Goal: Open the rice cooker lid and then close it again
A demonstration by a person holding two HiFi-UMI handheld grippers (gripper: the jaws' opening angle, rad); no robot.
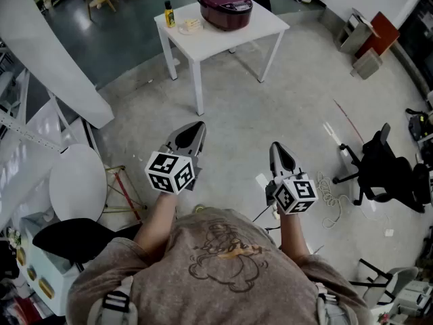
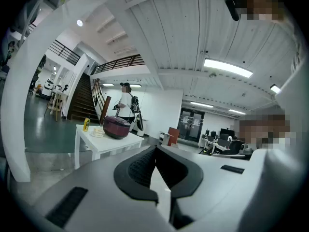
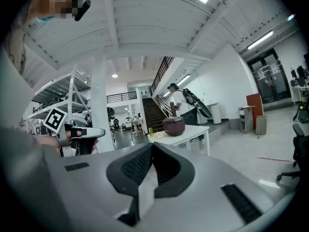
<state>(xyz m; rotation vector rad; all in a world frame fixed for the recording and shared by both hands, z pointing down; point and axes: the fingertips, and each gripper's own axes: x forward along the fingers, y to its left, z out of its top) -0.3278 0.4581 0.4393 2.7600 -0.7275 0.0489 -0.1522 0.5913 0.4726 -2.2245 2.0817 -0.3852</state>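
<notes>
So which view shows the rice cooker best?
The head view: the rice cooker shows from above, lid closed, on the white table. Both gripper views show it only small, side-on and distant.

Head cam: above the person, aimed steeply down; white square worktop (image 1: 223, 38) far off, top centre. Gripper cams: low, near-level along own fingers (image 2: 140, 168), both sharing that distant worktop and its maroon round rice cooker (image 3: 174, 125).
</notes>
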